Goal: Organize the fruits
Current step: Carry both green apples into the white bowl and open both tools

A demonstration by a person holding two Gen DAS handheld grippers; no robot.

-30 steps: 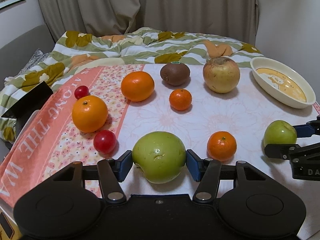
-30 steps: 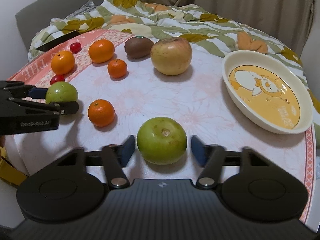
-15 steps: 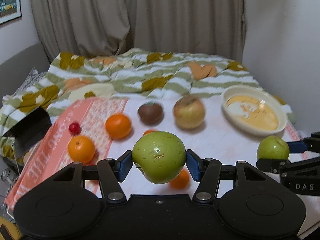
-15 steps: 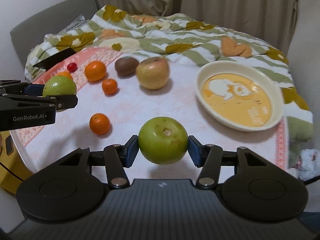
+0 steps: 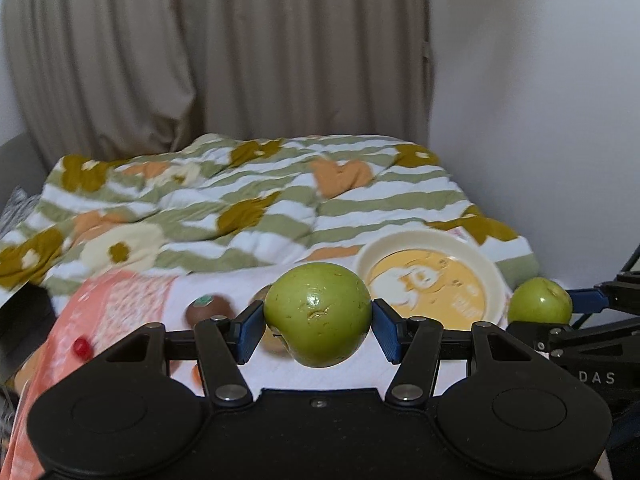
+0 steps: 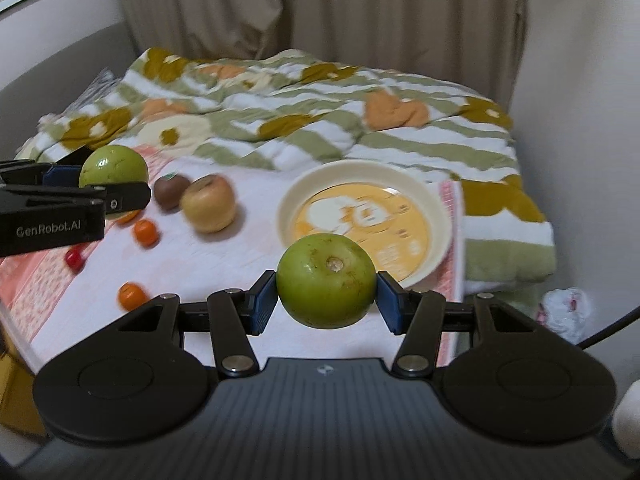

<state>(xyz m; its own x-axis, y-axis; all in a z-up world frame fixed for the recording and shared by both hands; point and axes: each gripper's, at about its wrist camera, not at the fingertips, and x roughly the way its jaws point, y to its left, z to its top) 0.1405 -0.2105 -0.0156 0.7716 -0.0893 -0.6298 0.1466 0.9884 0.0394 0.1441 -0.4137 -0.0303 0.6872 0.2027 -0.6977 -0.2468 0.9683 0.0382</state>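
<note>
My left gripper (image 5: pixel 318 326) is shut on a green apple (image 5: pixel 318 314) and holds it in the air above the table. My right gripper (image 6: pixel 327 298) is shut on a second green apple (image 6: pixel 326 280), lifted just in front of the cream bowl (image 6: pixel 436 216) with a yellow picture inside. Each held apple shows in the other view: the right one at the right edge (image 5: pixel 539 301), the left one at the left (image 6: pixel 113 168). On the table lie a yellow-brown apple (image 6: pixel 208 208), a kiwi (image 6: pixel 172 190), small oranges (image 6: pixel 145 232) and a cherry tomato (image 6: pixel 74 259).
The table wears a white floral cloth with a pink band (image 6: pixel 24 276) on the left. A striped green quilt (image 6: pixel 320 120) lies on a bed behind the table. Curtains and a white wall stand at the back. A cable (image 6: pixel 608 332) hangs at the right.
Both grippers have lifted their green apples off the table and moved up and towards the bowl. The table fruits now sit lower and farther back in both views.
</note>
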